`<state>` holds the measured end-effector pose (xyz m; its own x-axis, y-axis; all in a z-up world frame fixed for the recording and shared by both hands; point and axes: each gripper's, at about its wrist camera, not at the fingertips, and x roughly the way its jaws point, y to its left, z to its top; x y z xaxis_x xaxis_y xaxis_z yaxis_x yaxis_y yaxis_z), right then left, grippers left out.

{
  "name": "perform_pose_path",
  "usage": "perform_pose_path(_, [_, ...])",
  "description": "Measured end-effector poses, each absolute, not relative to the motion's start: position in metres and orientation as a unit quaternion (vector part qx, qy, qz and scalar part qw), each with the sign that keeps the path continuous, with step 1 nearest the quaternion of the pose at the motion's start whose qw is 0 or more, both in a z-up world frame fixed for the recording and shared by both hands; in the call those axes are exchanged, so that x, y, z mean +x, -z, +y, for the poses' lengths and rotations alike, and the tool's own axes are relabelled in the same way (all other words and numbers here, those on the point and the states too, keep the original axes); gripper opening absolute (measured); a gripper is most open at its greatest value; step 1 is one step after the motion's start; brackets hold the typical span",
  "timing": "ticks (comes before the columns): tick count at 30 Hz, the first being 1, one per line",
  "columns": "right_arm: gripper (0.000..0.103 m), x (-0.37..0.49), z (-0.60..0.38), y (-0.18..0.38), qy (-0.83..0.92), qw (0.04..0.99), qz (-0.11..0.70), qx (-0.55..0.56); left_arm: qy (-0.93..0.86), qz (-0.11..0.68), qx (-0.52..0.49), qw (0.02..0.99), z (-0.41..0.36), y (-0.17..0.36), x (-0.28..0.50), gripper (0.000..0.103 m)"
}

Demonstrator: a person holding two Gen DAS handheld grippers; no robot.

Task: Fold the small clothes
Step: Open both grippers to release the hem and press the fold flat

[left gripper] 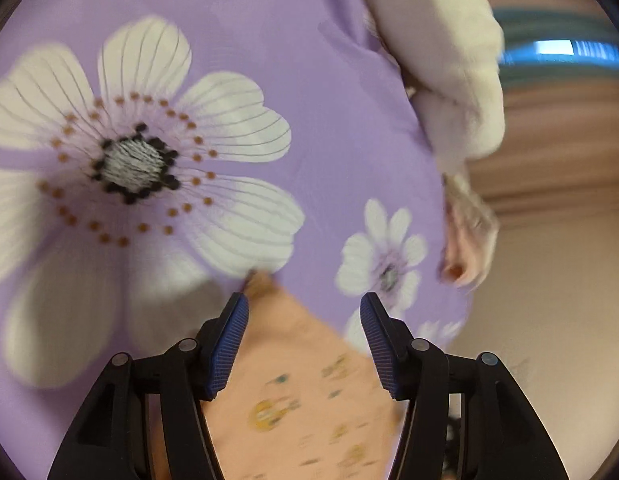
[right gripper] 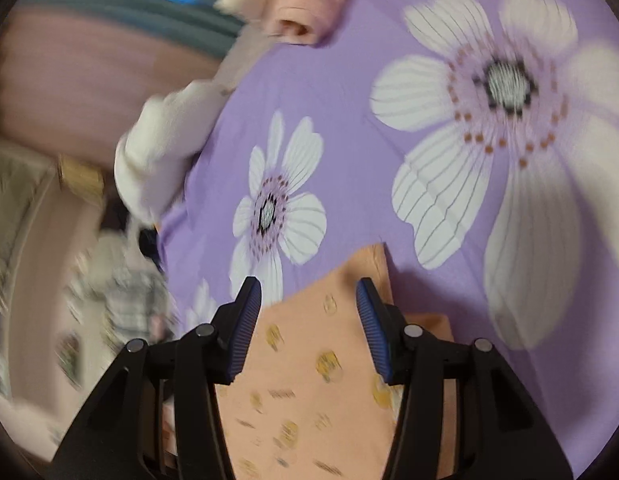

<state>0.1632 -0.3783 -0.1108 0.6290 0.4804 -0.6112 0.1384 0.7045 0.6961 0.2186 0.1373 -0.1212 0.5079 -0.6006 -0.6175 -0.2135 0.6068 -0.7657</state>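
- Peach printed cotton garment lay between my left gripper fingers, spread apart, gripping nothing.
- My right gripper likewise gaped over it, probably lining up a fold.
- Cream fleece clothes waited at one o'clock on the purple flowered sheet.

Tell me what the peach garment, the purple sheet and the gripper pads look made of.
Peach garment: thin soft fabric, probably cotton knit; matte, lies limp, printed with small yellow figures.
Purple sheet: smooth thin woven cloth with printed white flowers; slight sheen, shallow creases, perhaps polyester or cotton.
Pads: blue ribbed rubber or soft plastic, matte, on black hard plastic fingers.
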Motion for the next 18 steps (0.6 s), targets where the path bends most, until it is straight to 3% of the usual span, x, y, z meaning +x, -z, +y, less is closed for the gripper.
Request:
perform_pose_path(6, [0.046, 0.103, -0.308, 0.091, -0.016, 0.905, 0.421, 0.059, 0.155, 0.479, -0.22, 0.836, 0.091, 0.101, 0.161, 0.056])
perform_pose_path(11, [0.042, 0.059, -0.288, 0.103, -0.023, 0.912, 0.41, 0.006, 0.162, 0.464, -0.136, 0.86, 0.065, 0.105, 0.115, 0.056])
perform_pose_path(18, [0.034, 0.044, -0.265, 0.112, -0.028, 0.911, 0.41, -0.025, 0.157, 0.463, -0.107, 0.866, 0.056, 0.121, 0.086, 0.056])
